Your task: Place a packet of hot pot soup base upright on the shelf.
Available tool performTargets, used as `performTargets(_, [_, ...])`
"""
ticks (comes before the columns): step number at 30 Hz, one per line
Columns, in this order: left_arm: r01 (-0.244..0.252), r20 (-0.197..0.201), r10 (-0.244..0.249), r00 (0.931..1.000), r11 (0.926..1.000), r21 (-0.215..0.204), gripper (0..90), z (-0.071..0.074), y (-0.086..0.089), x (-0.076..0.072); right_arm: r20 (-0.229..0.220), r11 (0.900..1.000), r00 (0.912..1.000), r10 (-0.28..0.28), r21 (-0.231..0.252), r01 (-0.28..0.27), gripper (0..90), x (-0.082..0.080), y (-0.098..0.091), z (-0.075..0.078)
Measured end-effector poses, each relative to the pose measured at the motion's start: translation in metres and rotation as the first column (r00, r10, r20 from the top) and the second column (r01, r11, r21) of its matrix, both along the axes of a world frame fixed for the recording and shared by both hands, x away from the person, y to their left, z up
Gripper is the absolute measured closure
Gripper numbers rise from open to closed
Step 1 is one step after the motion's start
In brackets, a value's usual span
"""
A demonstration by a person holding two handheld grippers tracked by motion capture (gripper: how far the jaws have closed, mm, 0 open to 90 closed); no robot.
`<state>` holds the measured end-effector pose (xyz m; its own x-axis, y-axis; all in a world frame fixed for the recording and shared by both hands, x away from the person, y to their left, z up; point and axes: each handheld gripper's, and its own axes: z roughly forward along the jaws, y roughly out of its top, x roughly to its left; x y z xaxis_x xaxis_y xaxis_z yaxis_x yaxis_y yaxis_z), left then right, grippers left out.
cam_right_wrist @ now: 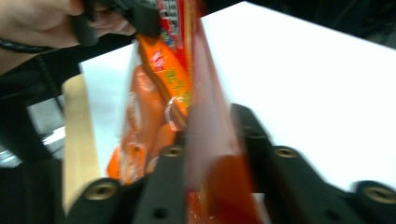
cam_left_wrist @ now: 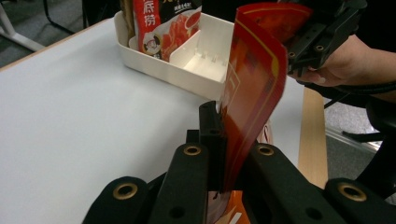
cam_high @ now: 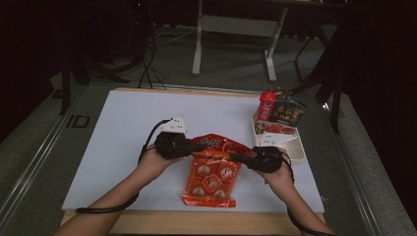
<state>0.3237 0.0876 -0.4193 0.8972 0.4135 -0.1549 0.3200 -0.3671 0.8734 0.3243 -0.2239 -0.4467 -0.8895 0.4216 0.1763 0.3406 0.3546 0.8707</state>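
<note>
Red-orange plastic snack bag (cam_high: 212, 172) of small wrapped packets is held by its top edge over the white table (cam_high: 113, 147), near the front edge. Left gripper (cam_high: 193, 146) is clamped on the top left corner; right gripper (cam_high: 237, 156) jaws are pressed on the right corner. Step judged: bag gripped at both sides for lifting. Next move likely needs an even raise toward the white compartment tray (cam_high: 296, 150).

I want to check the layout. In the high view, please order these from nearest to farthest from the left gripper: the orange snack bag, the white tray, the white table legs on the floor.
1. Orange snack bag: its top edge is clamped in the left gripper, table centre.
2. White tray: at the table's right edge, holding red packets.
3. White table legs: on the floor beyond the table's far edge.
</note>
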Motion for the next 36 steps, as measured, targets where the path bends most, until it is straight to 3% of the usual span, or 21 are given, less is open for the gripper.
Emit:
performTargets(3, [0.006, -0.006, -0.006, 1.0000, 1.0000, 0.005, 88.9, 0.000, 0.001, 0.001, -0.001, 0.9996, 0.9997, 0.023, -0.015, -0.023, 89.6, -0.001, 0.002, 0.003])
performTargets(7, [0.015, -0.007, -0.015, 0.9999, 0.9999, 0.002, 87.2, -0.001, 0.003, 0.002, 0.016, 0.9989, 0.9996, 0.025, -0.041, -0.024, 90.0, -0.005, 0.005, 0.006])
performTargets(10, [0.033, -0.017, -0.033, 0.9993, 0.9995, -0.003, 79.4, -0.001, 0.005, 0.002, -0.001, 0.9989, 0.9991, 0.042, -0.022, -0.042, 90.0, -0.006, 0.004, 0.009])
performTargets(16, [0.048, -0.019, -0.049, 0.9986, 0.9985, -0.028, 72.5, -0.003, 0.008, -0.003, -0.010, 0.9962, 0.9961, 0.087, -0.004, -0.087, 90.0, -0.013, 0.006, 0.020])
performTargets(20, [0.071, 0.014, -0.070, 0.9974, 0.9959, -0.056, 70.9, 0.001, 0.010, -0.010, -0.012, 0.9930, 0.9931, 0.117, 0.018, -0.117, 90.0, -0.018, 0.006, 0.025])
performTargets(23, [0.084, 0.027, -0.083, 0.9962, 0.9944, -0.063, 64.4, 0.004, 0.010, -0.013, -0.017, 0.9907, 0.9909, 0.134, 0.029, -0.133, 90.0, -0.020, 0.006, 0.029])
performTargets(25, [0.094, 0.027, -0.092, 0.9953, 0.9929, -0.072, 64.4, 0.007, 0.012, -0.015, -0.008, 0.9897, 0.9900, 0.141, 0.027, -0.141, 90.0, -0.022, 0.007, 0.031])
performTargets(27, [0.095, 0.041, -0.092, 0.9949, 0.9924, -0.078, 58.4, 0.008, 0.013, -0.017, 0.005, 0.9834, 0.9844, 0.176, 0.046, -0.176, 90.0, -0.026, 0.007, 0.040])
performTargets(29, [0.114, 0.030, -0.112, 0.9933, 0.9882, -0.102, 55.7, 0.010, 0.015, -0.018, 0.009, 0.9801, 0.9821, 0.188, 0.063, -0.188, 90.0, -0.028, 0.007, 0.045])
performTargets(36, [0.078, 0.038, -0.074, 0.9965, 0.9901, -0.117, 42.7, 0.011, 0.021, -0.018, 0.067, 0.9826, 0.9818, 0.178, 0.042, -0.181, 90.0, -0.029, 0.005, 0.064])
